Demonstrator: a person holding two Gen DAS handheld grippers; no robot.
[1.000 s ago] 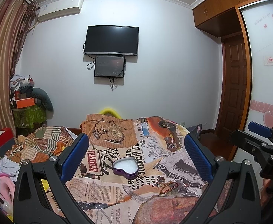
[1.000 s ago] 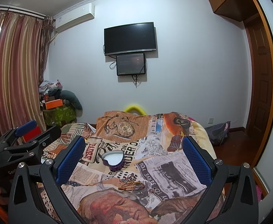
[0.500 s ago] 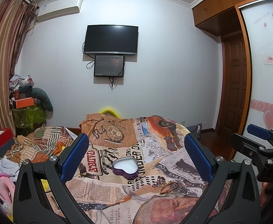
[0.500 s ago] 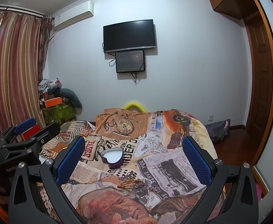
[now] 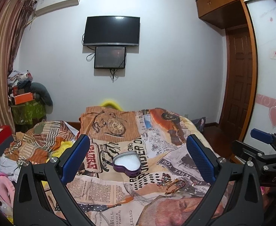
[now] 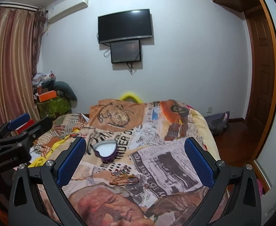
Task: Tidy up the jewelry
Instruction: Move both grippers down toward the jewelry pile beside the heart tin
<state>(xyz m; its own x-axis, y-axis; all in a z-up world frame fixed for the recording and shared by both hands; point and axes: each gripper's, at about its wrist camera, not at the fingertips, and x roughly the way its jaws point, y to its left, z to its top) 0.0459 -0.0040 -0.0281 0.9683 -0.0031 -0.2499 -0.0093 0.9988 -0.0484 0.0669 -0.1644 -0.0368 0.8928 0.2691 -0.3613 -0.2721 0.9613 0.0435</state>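
- The left claw (image 5: 138, 160) hangs above the bed (image 5: 156, 143) with its blue-padded fingers (image 5: 75, 158) spread wide and nothing between them.
- The right claw (image 6: 135, 162) is likewise spread wide and empty, held over the near part of the bed; its blue pads (image 6: 198, 162) frame the bedspread.
- In the left wrist view the right claw (image 5: 260, 145) shows at the right edge; in the right wrist view the left claw (image 6: 19, 130) shows at the left edge. The two are well apart.
- A purple heart-shaped box (image 5: 126, 163) sits open on the bedspread near the middle of the bed, white lining facing up; it also shows in the right wrist view (image 6: 106, 150).
- The jewelry (image 5: 172, 183), a small pile of gold-coloured bangles and small pieces, lies on the bedspread nearer the bed's near edge than the box, close to it but not touching; in the right wrist view (image 6: 124, 179) it lies between the claw's fingers, below them on the cover.
- The single pieces in the pile are too small to tell apart.
- The bedspread carries a newspaper-style print with a pocket watch (image 5: 116, 126).
- On the far wall hang a dark television (image 5: 111, 31) and a smaller screen (image 5: 109, 57) just below it.
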